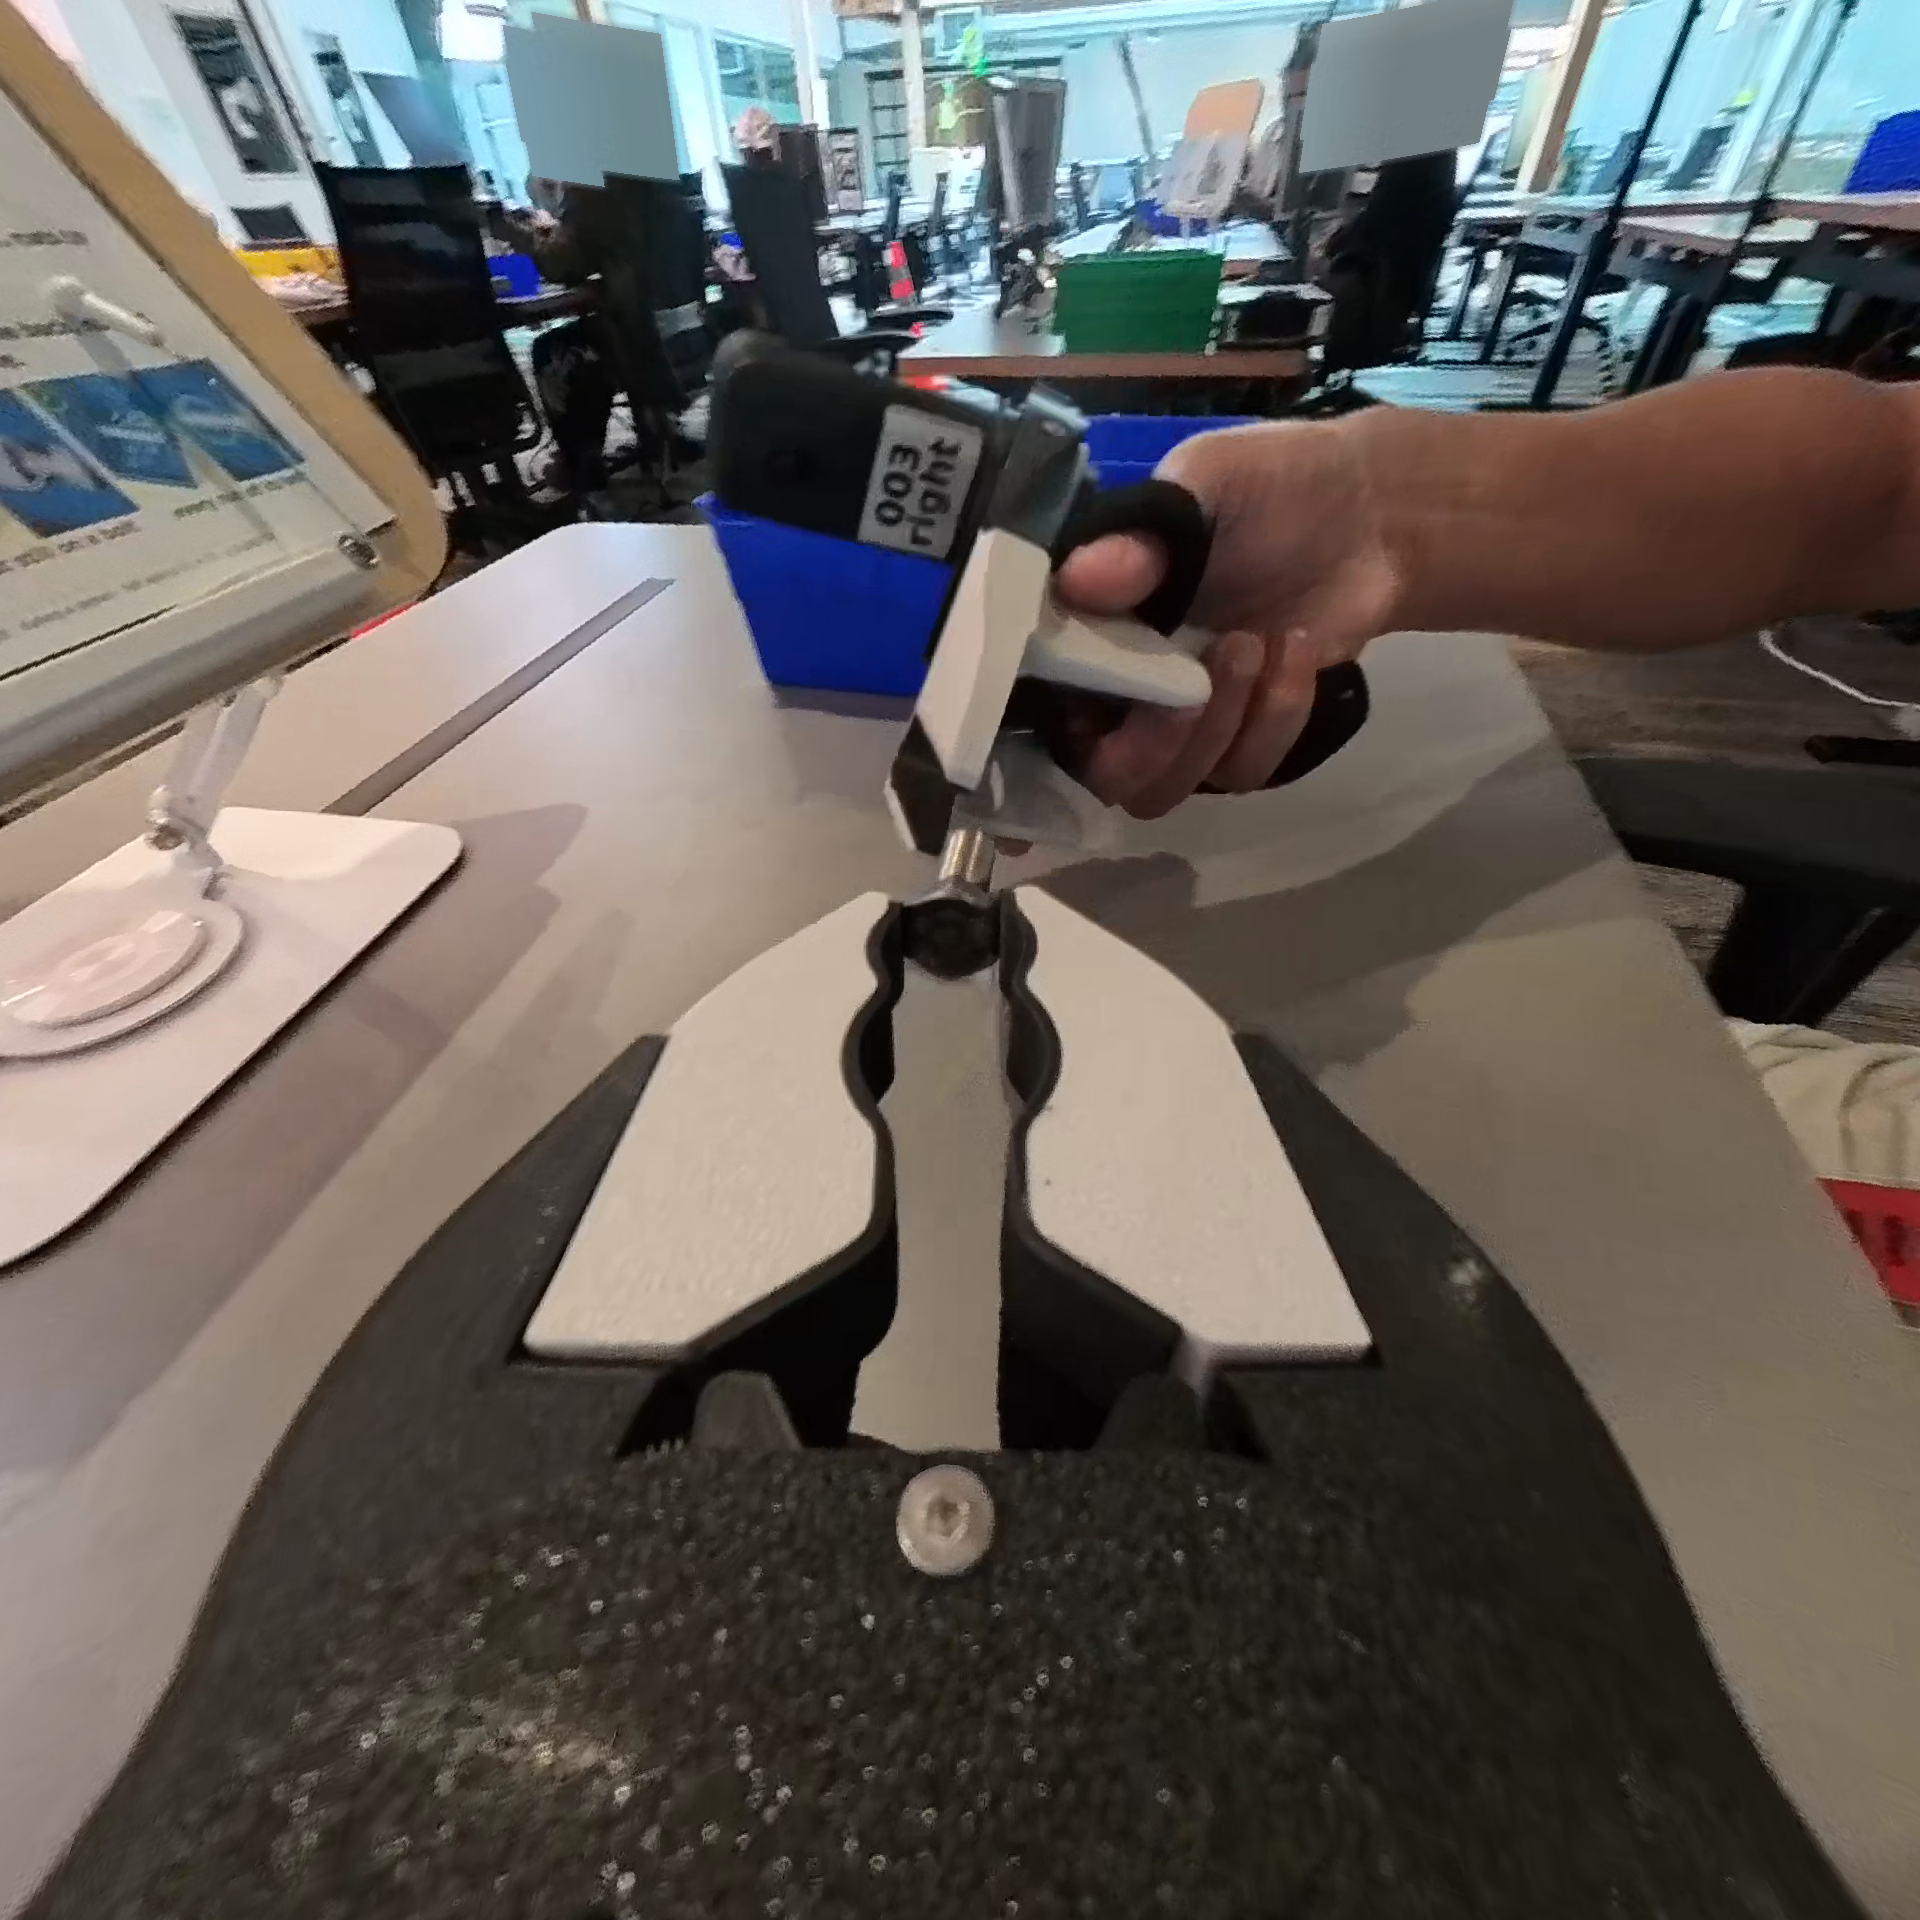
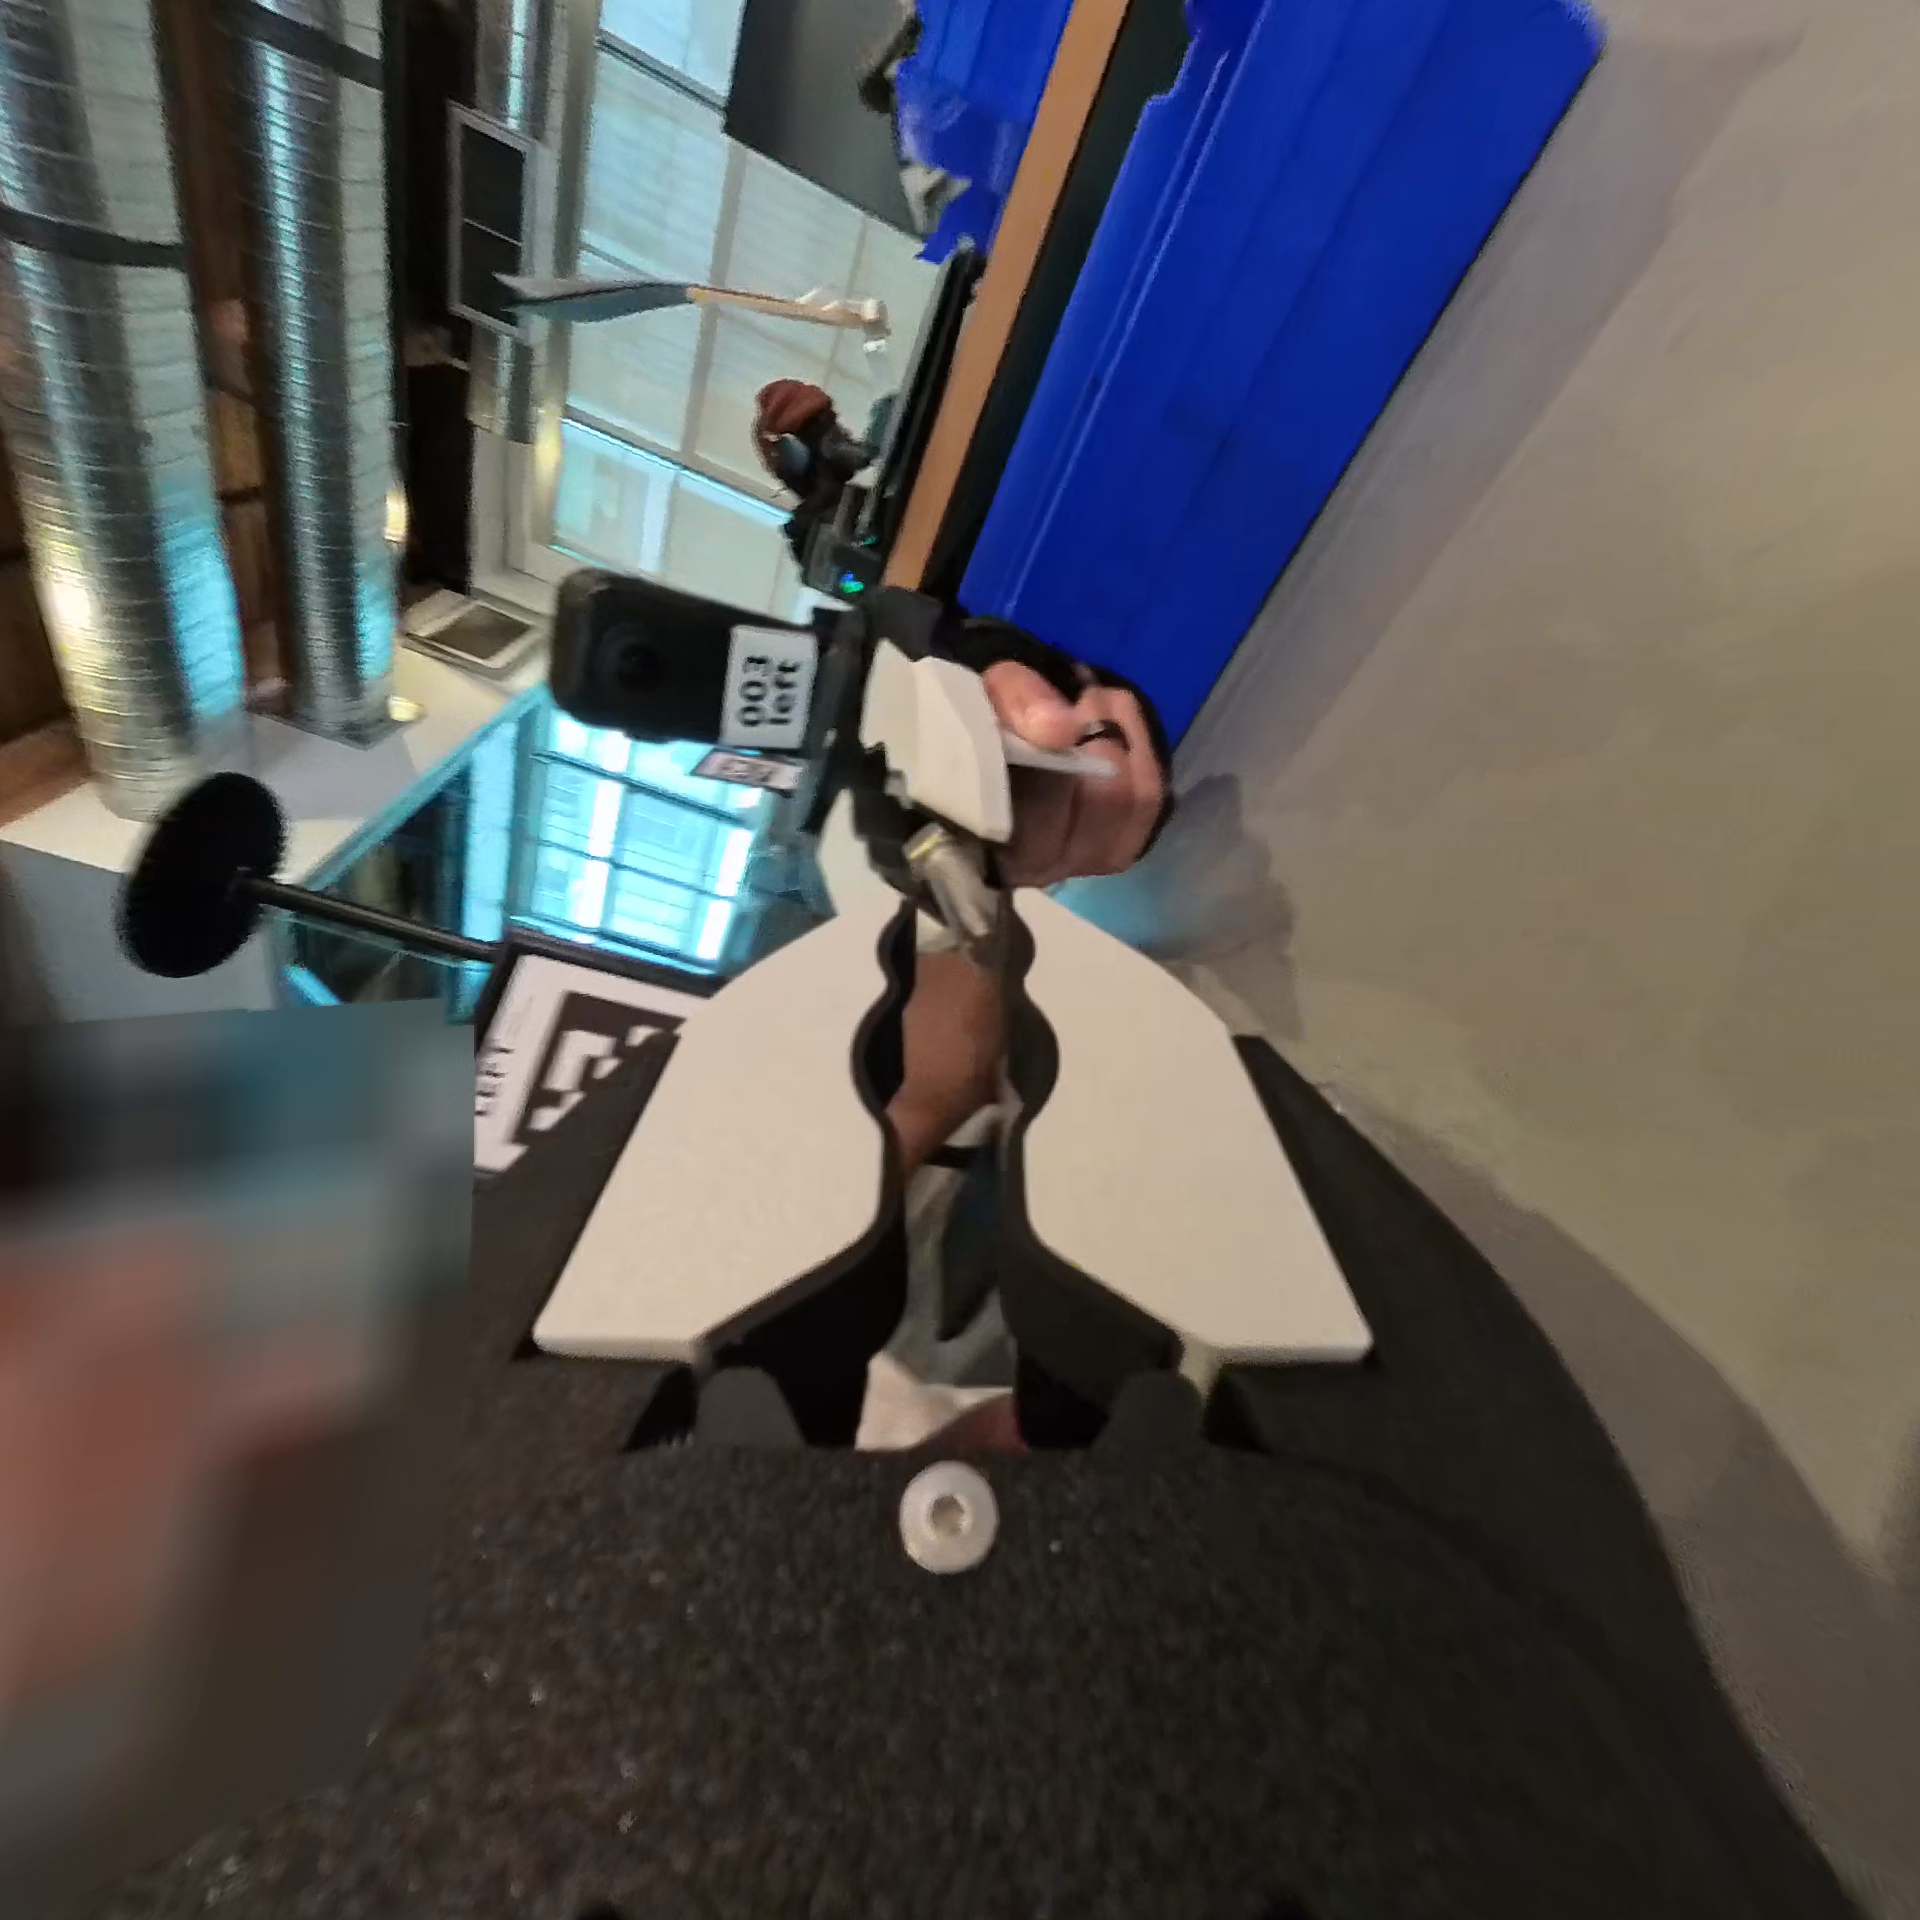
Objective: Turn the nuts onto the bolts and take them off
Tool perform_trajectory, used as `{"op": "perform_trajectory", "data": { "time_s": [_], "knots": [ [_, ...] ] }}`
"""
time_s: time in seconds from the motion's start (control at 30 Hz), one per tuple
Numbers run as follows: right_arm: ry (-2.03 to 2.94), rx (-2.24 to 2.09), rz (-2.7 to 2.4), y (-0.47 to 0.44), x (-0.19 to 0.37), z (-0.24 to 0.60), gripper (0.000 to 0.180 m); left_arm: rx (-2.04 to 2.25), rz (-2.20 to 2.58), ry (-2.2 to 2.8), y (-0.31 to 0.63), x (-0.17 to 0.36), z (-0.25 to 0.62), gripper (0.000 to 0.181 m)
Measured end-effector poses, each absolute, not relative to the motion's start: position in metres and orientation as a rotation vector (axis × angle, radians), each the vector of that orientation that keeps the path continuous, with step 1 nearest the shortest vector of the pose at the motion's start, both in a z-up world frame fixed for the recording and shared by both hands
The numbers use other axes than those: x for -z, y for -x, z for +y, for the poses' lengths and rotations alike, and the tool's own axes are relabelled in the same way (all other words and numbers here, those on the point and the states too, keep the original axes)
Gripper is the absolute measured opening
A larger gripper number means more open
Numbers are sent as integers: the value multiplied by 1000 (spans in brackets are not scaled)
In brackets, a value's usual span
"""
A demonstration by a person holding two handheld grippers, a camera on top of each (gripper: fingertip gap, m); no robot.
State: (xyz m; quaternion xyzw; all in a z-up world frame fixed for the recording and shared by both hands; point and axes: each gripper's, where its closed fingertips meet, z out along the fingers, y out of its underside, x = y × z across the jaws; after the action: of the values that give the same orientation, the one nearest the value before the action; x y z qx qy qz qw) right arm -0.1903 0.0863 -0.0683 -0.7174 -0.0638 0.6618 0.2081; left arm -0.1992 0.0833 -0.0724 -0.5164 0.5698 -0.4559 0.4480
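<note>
centrally, left tongs [image 1: 948,940]: white fingers drawn nearly together, tips clamped on a dark round piece, apparently the nut [image 1: 945,948], held in the air above the grey tabletop [image 1: 644,748]. right tongs [image 1: 971,831]: come in from the right in a person's hand [image 1: 1236,623], pointing down, tips pinching the silver bolt [image 1: 966,860]. bolt: short, shiny, its lower end meeting the nut at the left tips; whether the threads are engaged cannot be told. right wrist view, rolled sideways: right tongs [image 2: 951,925] narrowly parted around a silver metal piece [image 2: 951,883], with the left unit and its hand [image 2: 1081,790] straight ahead; picture blurred, fine detail unreadable. blue bin [image 1: 831,613]: on the tabletop, behind the two tools. tablet stand [image 1: 208,883]: white base, left side of the tabletop, carrying a framed screen [image 1: 156,436]. background: office chairs and desks, well apart.
</note>
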Motion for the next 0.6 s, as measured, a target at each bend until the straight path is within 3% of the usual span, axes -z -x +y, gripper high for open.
{"op": "perform_trajectory", "data": {
  "time_s": [0.1, 0.37, 0.53, 0.6],
  "knots": [
    [2012, -1571, -289, 177, 81, 101, 18, 1093, 1308, 1341, 200, 72, 101, 17],
    [1647, -433, -551, 117, 50, 95, 50, 991, 937, 1465, 208, 64, 138, 17],
    [1654, -30, -573, 83, 45, 84, 40, 1016, 884, 1522, 206, 71, 142, 17],
    [1697, -70, -602, 80, 32, 76, 39, 1018, 889, 1514, 206, 71, 141, 17]
  ]
}}
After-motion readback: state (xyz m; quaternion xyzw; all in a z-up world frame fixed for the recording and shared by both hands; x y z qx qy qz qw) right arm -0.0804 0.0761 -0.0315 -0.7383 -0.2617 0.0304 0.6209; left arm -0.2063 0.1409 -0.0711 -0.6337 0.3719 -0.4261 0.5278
